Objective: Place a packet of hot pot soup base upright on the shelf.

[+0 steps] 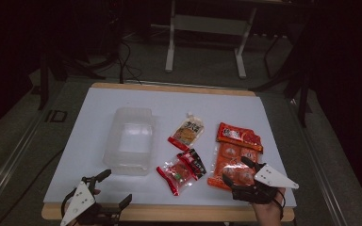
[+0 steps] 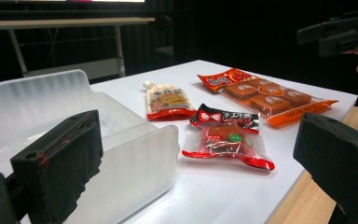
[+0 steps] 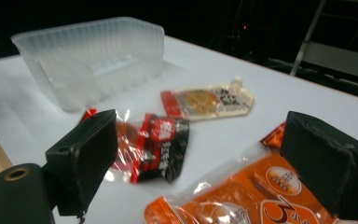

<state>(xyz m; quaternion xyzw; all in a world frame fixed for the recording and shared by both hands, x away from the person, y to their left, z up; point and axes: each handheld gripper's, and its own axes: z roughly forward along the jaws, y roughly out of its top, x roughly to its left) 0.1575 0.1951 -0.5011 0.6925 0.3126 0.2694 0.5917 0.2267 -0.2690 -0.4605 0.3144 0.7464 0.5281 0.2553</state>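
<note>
Where the table (image 1: 122, 96) lies bare at its near edge, the left tool (image 1: 107, 190) is held agape; the right tool (image 1: 232, 173), spread over the orange packet (image 1: 233, 160), has its tips blurred

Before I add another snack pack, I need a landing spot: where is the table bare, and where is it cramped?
Bare: the far strip of the table behind the clear tub and the packs, and the left margin beside the tub. Smaller: the near edge in front of the red pack. Cramped: right half, where the spouted pouch, red pack and long orange pack cluster, with the right gripper over the orange pack.
</note>
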